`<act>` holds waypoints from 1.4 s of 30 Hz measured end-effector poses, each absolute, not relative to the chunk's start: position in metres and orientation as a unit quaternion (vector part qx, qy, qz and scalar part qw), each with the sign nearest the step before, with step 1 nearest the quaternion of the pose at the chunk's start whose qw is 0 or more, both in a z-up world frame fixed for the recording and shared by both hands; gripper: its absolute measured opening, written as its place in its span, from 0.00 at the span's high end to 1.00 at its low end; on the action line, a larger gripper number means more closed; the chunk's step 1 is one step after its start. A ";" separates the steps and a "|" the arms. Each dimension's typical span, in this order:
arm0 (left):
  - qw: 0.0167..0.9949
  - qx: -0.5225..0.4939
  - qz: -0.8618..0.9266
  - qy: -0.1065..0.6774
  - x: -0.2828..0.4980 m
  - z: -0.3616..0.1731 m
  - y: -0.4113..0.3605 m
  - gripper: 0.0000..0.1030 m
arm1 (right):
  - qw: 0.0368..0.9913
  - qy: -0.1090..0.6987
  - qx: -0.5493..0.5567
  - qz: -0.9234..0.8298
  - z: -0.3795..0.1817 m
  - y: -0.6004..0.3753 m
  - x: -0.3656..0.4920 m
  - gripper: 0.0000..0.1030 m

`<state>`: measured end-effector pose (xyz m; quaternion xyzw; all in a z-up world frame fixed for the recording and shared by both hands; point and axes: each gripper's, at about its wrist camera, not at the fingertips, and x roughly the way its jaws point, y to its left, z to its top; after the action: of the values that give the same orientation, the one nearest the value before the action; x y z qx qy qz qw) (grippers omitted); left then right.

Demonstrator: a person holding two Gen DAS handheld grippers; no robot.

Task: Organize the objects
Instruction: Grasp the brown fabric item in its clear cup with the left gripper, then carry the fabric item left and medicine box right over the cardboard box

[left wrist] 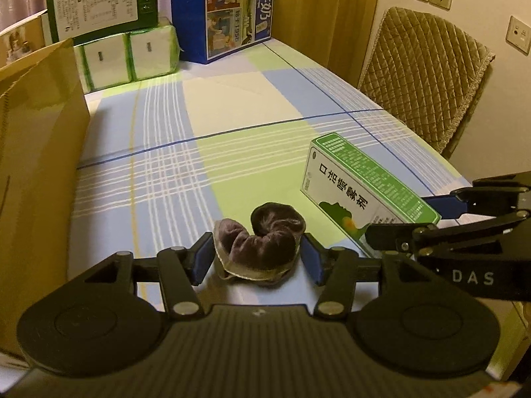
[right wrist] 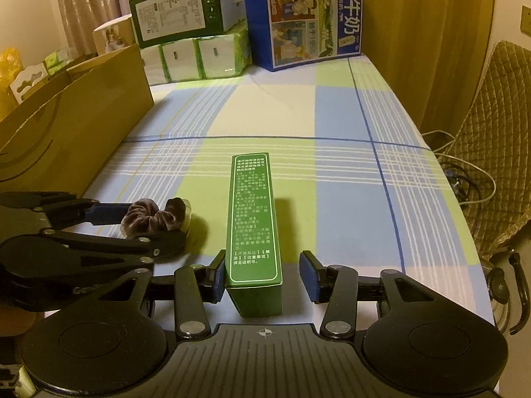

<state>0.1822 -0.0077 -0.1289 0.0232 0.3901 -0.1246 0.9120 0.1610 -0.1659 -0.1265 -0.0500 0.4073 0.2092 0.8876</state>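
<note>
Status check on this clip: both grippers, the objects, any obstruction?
Left gripper open, straddling scrunchie. Right gripper open around green box, unclamped. Both objects on the table. Nothing blocking.

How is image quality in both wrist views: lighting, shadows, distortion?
Left wrist: dim warm light, strong fisheye bending of the tablecloth lines, scrunchie sharp. Right wrist: same yellowish cast, green box throws a soft shadow to its right, dark vignette at the corners.

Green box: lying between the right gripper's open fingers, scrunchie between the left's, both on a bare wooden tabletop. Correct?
Not the tabletop: a blue, green and white plaid cloth covers it, per the right wrist view. The green box at the right gripper and scrunchie at the left gripper are right.
</note>
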 end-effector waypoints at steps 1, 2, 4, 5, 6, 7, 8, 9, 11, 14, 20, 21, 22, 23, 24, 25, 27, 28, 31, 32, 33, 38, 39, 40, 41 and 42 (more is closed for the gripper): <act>0.910 0.025 -0.125 0.394 0.184 -0.131 -0.008 0.56 | 0.888 0.407 -0.050 0.209 -0.127 -0.166 0.162 0.58; 0.910 0.023 -0.126 0.395 0.185 -0.131 -0.008 0.63 | 0.887 0.408 -0.050 0.209 -0.127 -0.166 0.163 0.58; 0.908 0.020 -0.131 0.397 0.184 -0.130 -0.008 0.72 | 0.888 0.407 -0.051 0.209 -0.127 -0.165 0.164 0.58; 0.908 0.023 -0.131 0.398 0.183 -0.128 -0.008 0.78 | 0.888 0.405 -0.052 0.210 -0.127 -0.164 0.165 0.58; 0.907 0.027 -0.129 0.400 0.182 -0.126 -0.008 0.79 | 0.888 0.405 -0.054 0.212 -0.127 -0.163 0.165 0.58; 0.907 0.029 -0.125 0.401 0.181 -0.125 -0.007 0.81 | 0.888 0.404 -0.057 0.213 -0.128 -0.162 0.167 0.58; 0.907 0.029 -0.120 0.403 0.179 -0.123 -0.005 0.82 | 0.888 0.404 -0.059 0.213 -0.128 -0.161 0.169 0.58; 0.906 0.028 -0.117 0.405 0.178 -0.122 -0.004 0.83 | 0.888 0.403 -0.061 0.214 -0.128 -0.160 0.171 0.58; 0.905 0.022 -0.114 0.409 0.175 -0.121 0.000 0.83 | 0.888 0.400 -0.065 0.218 -0.127 -0.158 0.174 0.58; 0.905 0.018 -0.110 0.410 0.173 -0.122 0.003 0.83 | 0.885 0.399 -0.081 0.227 -0.130 -0.149 0.179 0.58; 0.905 0.016 -0.107 0.411 0.171 -0.120 0.002 0.83 | 0.878 0.412 -0.100 0.223 -0.139 -0.139 0.189 0.68; 0.905 0.016 -0.107 0.411 0.171 -0.120 0.002 0.83 | 0.876 0.416 -0.097 0.223 -0.141 -0.140 0.189 0.73; 0.905 0.014 -0.107 0.412 0.171 -0.120 0.003 0.83 | 0.877 0.416 -0.097 0.221 -0.141 -0.140 0.189 0.73; 0.905 0.012 -0.106 0.412 0.171 -0.120 0.003 0.83 | 0.877 0.416 -0.097 0.220 -0.141 -0.140 0.189 0.73; 0.905 0.011 -0.106 0.412 0.170 -0.120 0.003 0.83 | 0.877 0.417 -0.094 0.218 -0.140 -0.141 0.189 0.73; 0.904 0.009 -0.107 0.413 0.170 -0.120 0.004 0.83 | 0.878 0.419 -0.090 0.215 -0.140 -0.142 0.188 0.73; 0.903 0.003 -0.109 0.415 0.167 -0.118 0.005 0.84 | 0.878 0.421 -0.090 0.209 -0.138 -0.143 0.185 0.73; 0.903 0.000 -0.109 0.416 0.165 -0.116 0.006 0.84 | 0.878 0.421 -0.090 0.208 -0.136 -0.144 0.182 0.73; 0.903 -0.004 -0.110 0.415 0.157 -0.110 0.005 0.84 | 0.880 0.418 -0.086 0.209 -0.127 -0.145 0.170 0.73; 0.903 -0.003 -0.112 0.415 0.152 -0.107 0.004 0.84 | 0.881 0.418 -0.079 0.208 -0.123 -0.147 0.165 0.73; 0.903 -0.001 -0.114 0.414 0.147 -0.104 0.003 0.84 | 0.881 0.420 -0.071 0.205 -0.120 -0.149 0.160 0.73; 0.904 0.001 -0.122 0.410 0.123 -0.087 0.000 0.84 | 0.885 0.423 -0.034 0.193 -0.097 -0.159 0.129 0.73; 0.904 0.000 -0.122 0.409 0.118 -0.084 0.000 0.84 | 0.886 0.422 -0.028 0.192 -0.092 -0.160 0.124 0.73; 0.904 -0.002 -0.122 0.409 0.113 -0.080 0.001 0.84 | 0.887 0.420 -0.022 0.191 -0.086 -0.161 0.118 0.73; 0.905 -0.006 -0.120 0.409 0.107 -0.075 0.003 0.84 | 0.889 0.416 -0.016 0.192 -0.079 -0.162 0.111 0.73; 0.906 -0.008 -0.118 0.407 0.101 -0.070 0.004 0.84 | 0.891 0.411 -0.011 0.193 -0.072 -0.163 0.105 0.73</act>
<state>0.1007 0.0043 -0.0699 -0.0082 0.4066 -0.1185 0.9058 0.1050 -0.1632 -0.0722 -0.0114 0.4113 0.1929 0.8908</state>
